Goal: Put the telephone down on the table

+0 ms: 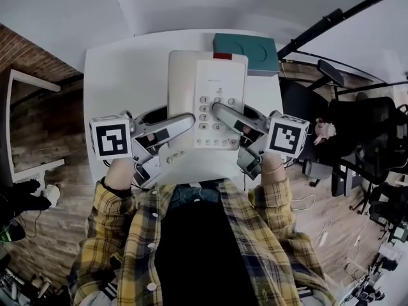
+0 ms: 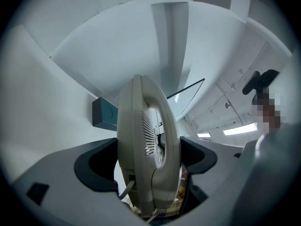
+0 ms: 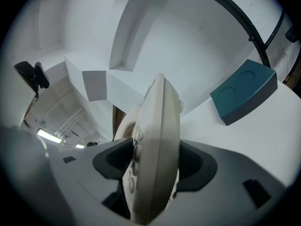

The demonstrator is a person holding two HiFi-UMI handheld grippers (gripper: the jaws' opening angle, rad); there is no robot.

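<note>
Currently carrying cream plastic telephone (image 1: 207, 101), clamped at both sides by left fingers (image 1: 171, 125) and right fingers (image 1: 228, 116); next, lower flat onto white bench (image 1: 127, 62) at twelve o'clock.

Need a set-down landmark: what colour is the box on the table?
Dark teal box, clearest in the right gripper view.

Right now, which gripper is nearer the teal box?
Right. The right gripper clamps the phone's right edge, the side toward the box; the left gripper clamps the far edge.
</note>
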